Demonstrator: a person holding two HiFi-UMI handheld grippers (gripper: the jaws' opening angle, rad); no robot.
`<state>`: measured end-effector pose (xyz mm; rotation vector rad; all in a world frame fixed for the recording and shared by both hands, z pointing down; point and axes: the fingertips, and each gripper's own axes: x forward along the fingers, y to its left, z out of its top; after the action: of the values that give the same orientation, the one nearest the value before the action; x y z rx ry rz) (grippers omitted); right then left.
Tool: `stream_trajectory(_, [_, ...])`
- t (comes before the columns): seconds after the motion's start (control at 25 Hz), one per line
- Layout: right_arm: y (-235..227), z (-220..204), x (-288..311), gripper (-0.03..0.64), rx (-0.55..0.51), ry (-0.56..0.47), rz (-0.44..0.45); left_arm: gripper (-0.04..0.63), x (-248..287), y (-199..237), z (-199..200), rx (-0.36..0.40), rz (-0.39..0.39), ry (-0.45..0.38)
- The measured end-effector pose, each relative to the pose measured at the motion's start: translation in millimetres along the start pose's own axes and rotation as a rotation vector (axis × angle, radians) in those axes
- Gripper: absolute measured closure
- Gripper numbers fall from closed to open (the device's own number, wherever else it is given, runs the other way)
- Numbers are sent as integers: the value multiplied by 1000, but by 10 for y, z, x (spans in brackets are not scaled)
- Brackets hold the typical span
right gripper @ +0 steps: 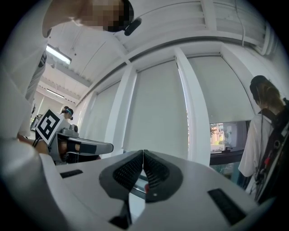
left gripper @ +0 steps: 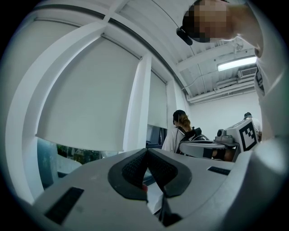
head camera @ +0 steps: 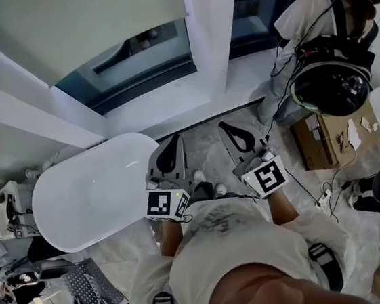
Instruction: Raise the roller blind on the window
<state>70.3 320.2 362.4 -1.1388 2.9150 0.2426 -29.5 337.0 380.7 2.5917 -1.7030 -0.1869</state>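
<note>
At about 9 o'clock from the grippers in the head view lies a white bathtub (head camera: 92, 193), its far end close under the window. Above it, at about 11 o'clock, hangs the roller blind (head camera: 93, 22), drawn down over most of the pane, with a strip of dark glass (head camera: 132, 62) bare beneath its lower edge. No chain or cord can be made out in any view. The left gripper (head camera: 174, 143) is held level towards the window with its jaws pressed together on nothing, and its own view shows the pads meeting tip to tip (left gripper: 146, 151) with the blind (left gripper: 86, 103) well beyond them. The right gripper (head camera: 227, 129), just beside it at 3 o'clock, is likewise pressed shut and empty (right gripper: 143, 152). Further right, at 2 o'clock, another person (head camera: 320, 37) stands by the window, with a cardboard box (head camera: 318, 143) and loose cables on the floor below. The likely risks: with both grippers closed, neither can take hold until one spreads; the tub may force a long lean to reach the blind; tugging the fabric itself could skew or crease it; and a step to the right could catch those cables.
</note>
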Motion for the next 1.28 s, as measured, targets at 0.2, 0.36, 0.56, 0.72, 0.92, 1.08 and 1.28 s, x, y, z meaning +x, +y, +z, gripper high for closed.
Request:
stream_trajectory(0.2, [-180,-127,203,555,0,20,-10,587,237,134,-86,-10,-2,3])
stream_trajectory(0.36, [-347,-227,410,555,-2,54,-24,588,481,312,-126,-16,-9,6])
stream_trajectory(0.56, [-497,-226,742,555,-13,35,-42,587,751,578,-127,-11,-18,7])
stream_trajectory(0.72, [-591,-305,989,555,-15,48,-52,587,929,776,-148,-6,-29,10])
stream_trajectory(0.92, [-638,-332,1289,555,-25,53,-71,587,1090,1057,-137,-9,-44,13])
stream_trajectory(1.08, [-626,-352,1433,555,-33,62,-101,587,1146,1221,-142,-12,-68,12])
stream_trajectory(1.28, [-669,-397,1553,555,-42,70,-126,587,1257,1331,-192,-21,-92,14])
